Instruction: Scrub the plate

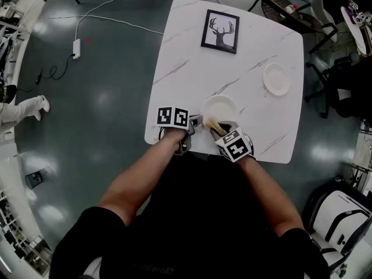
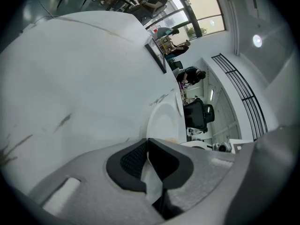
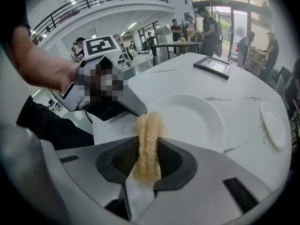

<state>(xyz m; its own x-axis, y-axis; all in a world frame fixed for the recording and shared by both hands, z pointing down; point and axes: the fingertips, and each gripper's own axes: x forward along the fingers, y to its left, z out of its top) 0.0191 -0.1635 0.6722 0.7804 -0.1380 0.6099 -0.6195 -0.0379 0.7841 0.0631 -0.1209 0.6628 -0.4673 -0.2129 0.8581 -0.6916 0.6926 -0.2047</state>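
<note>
A white plate point(image 1: 221, 106) lies near the front edge of the white marble table point(image 1: 186, 57). My left gripper point(image 1: 195, 121) sits at the plate's left rim. In the left gripper view its jaws point(image 2: 148, 140) are closed together right where the plate point(image 2: 164, 121) rim begins, pinching it. My right gripper point(image 1: 214, 125) hovers over the plate's near edge, shut on a tan fibrous scrubber point(image 3: 149, 125). The scrubber sticks out past the jaws point(image 3: 148, 142) toward the plate point(image 3: 190, 118). It hides the exact spot where the left gripper point(image 3: 112, 97) meets the rim.
A second, smaller white plate point(image 1: 276, 79) lies at the table's right side. A framed deer picture point(image 1: 220, 31) lies at the far end. Chairs point(image 1: 340, 80) and cables point(image 1: 104, 16) surround the table, and people stand in the background.
</note>
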